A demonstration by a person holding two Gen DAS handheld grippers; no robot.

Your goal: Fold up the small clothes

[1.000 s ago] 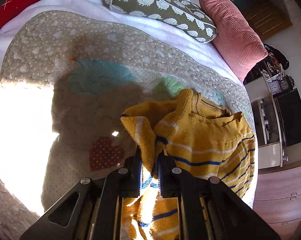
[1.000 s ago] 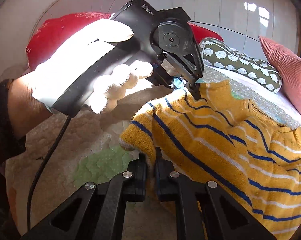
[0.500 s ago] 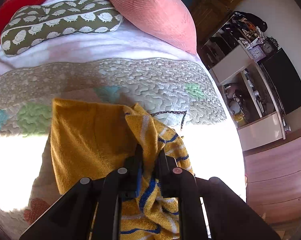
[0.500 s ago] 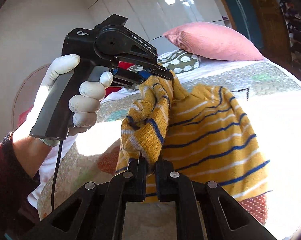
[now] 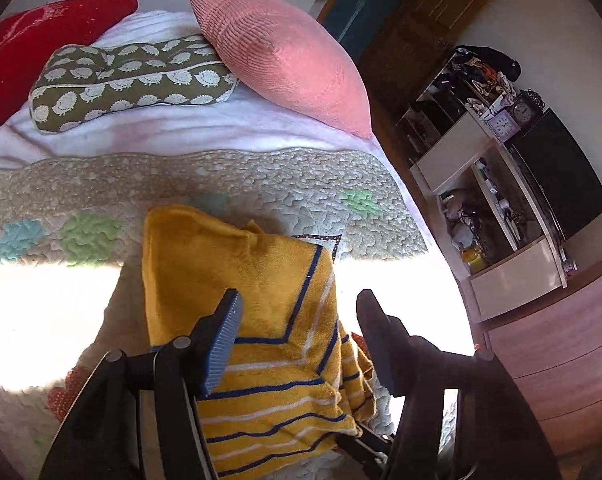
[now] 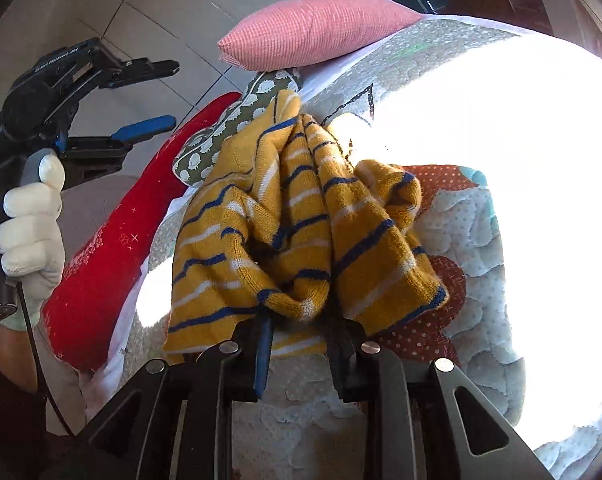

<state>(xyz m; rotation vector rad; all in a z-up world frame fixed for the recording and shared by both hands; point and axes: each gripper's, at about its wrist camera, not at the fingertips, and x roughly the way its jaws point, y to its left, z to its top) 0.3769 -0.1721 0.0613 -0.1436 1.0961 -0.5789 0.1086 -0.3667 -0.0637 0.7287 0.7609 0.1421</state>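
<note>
A small yellow sweater (image 5: 253, 312) with blue and white stripes lies folded over on the quilted bedspread (image 5: 261, 184). My left gripper (image 5: 297, 332) is open and empty just above it, fingers spread on either side of the fabric. In the right wrist view the sweater (image 6: 301, 232) lies bunched on the quilt, and my right gripper (image 6: 301, 340) is open at its near edge, holding nothing. The left gripper (image 6: 149, 96) also shows there, open, held up at the left in a white-gloved hand (image 6: 29, 224).
A pink pillow (image 5: 285, 52), a green hedgehog-print cushion (image 5: 129, 80) and a red cushion (image 5: 33, 48) lie at the head of the bed. Shelves and a wooden dresser (image 5: 541, 320) stand past the bed's right edge. Strong sunlight washes out part of the quilt.
Both grippers have opened and let go of the sweater, which now lies on the quilt. The left gripper has pulled back from the fabric.
</note>
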